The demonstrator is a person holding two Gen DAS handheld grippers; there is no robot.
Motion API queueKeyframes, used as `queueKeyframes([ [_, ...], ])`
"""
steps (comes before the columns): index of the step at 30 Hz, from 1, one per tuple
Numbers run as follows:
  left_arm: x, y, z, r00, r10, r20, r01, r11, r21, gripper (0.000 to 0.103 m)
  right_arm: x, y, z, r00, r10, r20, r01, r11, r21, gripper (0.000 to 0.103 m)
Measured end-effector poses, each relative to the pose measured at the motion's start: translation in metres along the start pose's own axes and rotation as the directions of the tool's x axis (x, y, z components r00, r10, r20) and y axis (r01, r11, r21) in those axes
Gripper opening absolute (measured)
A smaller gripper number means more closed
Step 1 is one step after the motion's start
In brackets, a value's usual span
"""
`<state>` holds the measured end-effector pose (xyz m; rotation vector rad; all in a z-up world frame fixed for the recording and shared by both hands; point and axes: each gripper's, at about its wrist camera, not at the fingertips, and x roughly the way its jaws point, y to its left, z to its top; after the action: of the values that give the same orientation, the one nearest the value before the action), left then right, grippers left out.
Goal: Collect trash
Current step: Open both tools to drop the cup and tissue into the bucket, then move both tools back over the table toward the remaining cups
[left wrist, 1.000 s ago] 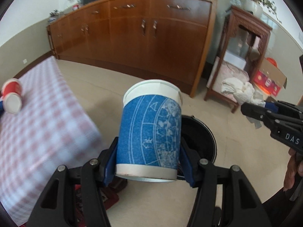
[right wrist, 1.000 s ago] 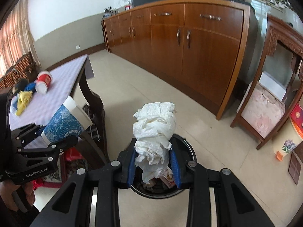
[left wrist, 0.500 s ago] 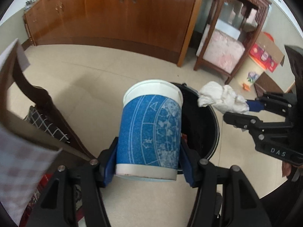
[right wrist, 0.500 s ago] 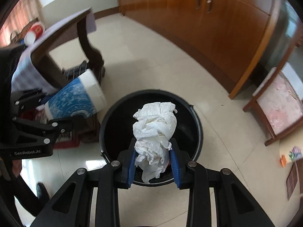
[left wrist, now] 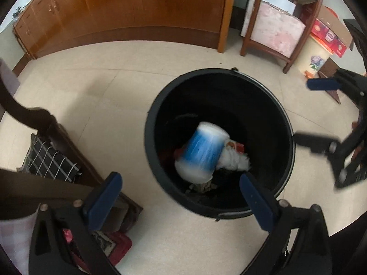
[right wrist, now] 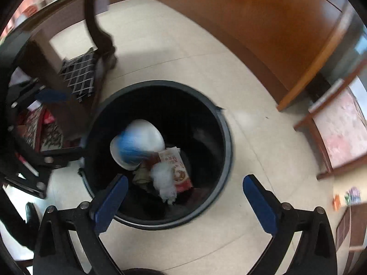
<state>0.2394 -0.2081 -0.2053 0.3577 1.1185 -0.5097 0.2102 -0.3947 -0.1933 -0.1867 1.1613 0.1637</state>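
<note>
Dropped cup (left wrist: 203,153) and tissue (right wrist: 164,181) into bin (left wrist: 284,123); both jaws opening, empty. Delivery done; back to table.

i'm in a home living room, tiled floor (left wrist: 96,87), long wooden sideboard (left wrist: 128,11), carved wooden stand (left wrist: 275,29), dark table leg (right wrist: 101,29), black waste bin (left wrist: 284,123)

One black bin (left wrist: 284,123) – one blue cup (left wrist: 203,153), one tissue wad (right wrist: 164,180), one wrapper (right wrist: 177,167).
</note>
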Motion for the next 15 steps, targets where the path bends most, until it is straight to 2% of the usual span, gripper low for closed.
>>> queueKeyframes([
  [4,-0.019,0.007,-0.008,0.998,0.047,0.040,-0.045,0.998,-0.047,0.103,-0.018,-0.011,-0.005,0.999,-0.020,0.026,0.017,0.994,0.104,0.103],
  [9,-0.050,0.008,-0.015,0.991,0.090,0.102,-0.081,0.992,-0.094,0.103,-0.049,0.003,-0.006,0.993,-0.075,0.093,0.064,0.991,0.120,0.103],
  [15,-0.081,0.016,-0.019,0.987,0.105,0.121,-0.089,0.988,-0.126,0.103,-0.087,0.017,-0.005,0.985,-0.072,0.158,0.047,0.987,0.157,0.103],
])
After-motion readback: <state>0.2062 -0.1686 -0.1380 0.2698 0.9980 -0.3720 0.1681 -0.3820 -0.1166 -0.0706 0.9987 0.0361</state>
